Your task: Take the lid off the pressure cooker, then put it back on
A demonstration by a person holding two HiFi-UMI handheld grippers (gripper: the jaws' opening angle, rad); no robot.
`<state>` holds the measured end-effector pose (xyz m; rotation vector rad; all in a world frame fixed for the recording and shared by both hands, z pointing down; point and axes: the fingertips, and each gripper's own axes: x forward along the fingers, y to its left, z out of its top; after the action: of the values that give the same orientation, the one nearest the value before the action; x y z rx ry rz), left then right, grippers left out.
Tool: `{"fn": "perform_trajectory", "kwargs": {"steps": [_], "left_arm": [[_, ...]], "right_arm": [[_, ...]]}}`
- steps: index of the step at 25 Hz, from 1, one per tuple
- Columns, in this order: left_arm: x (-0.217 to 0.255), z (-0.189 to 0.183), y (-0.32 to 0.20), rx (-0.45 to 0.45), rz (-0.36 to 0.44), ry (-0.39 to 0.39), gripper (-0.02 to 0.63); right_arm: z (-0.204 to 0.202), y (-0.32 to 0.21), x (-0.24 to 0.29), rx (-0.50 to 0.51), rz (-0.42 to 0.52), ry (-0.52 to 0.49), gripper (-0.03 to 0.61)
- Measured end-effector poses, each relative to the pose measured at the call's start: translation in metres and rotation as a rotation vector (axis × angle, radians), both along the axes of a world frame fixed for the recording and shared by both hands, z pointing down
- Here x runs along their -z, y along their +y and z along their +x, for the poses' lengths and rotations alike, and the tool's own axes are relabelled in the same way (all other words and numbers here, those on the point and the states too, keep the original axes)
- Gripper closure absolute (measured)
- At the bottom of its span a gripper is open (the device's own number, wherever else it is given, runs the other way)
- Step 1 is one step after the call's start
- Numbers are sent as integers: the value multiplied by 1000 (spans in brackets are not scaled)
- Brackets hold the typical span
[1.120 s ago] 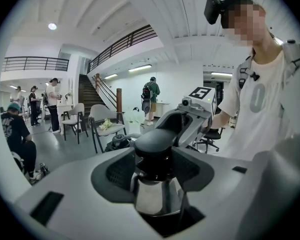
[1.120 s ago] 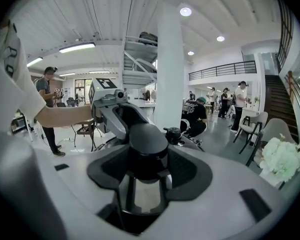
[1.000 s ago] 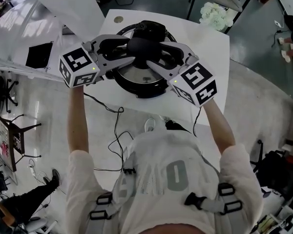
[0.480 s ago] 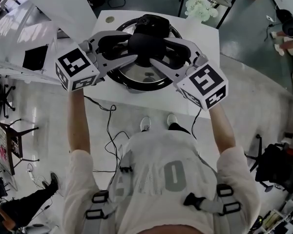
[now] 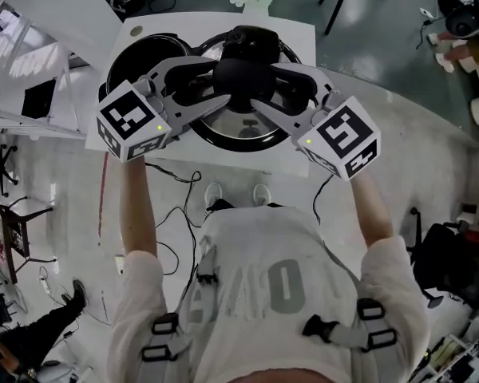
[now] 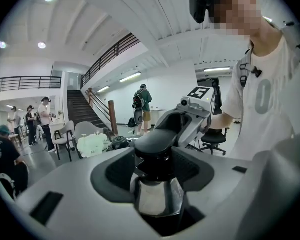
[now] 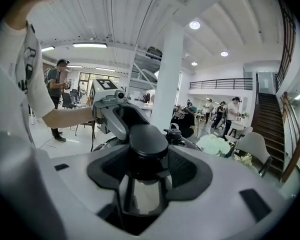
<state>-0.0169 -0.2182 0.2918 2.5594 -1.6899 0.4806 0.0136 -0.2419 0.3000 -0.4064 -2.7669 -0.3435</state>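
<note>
Pot is now showing open at 10 o'clock on the desk. The lid has come off it and is travelling rightward, so removal is looking done and replacing is pending. Left gripper is reaching in from 8 o'clock, jaws about half apart, clamping the lid's knob. Right gripper is mirroring it from 4 o'clock with the same hold. Both forearms are extending forward, grippers tilting slightly down.

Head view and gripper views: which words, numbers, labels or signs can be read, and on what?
"0": large figure on the person's shirt.
Fainter print beside it: too washed out to read.
Left marker cube, right marker cube: square patterns only, no words.
On the pressure cooker lid: no readable print.
</note>
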Motion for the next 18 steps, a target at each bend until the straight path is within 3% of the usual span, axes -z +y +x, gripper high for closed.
{"fn": "perform_trajectory", "kwargs": {"steps": [8, 18], "left_arm": [[-58, 53, -24, 62, -72, 22, 383], [-154, 56, -29, 116, -229, 130, 383]], "right_arm": [[52, -25, -57, 50, -19, 63, 337], [54, -31, -150, 109, -109, 158, 337]]}}
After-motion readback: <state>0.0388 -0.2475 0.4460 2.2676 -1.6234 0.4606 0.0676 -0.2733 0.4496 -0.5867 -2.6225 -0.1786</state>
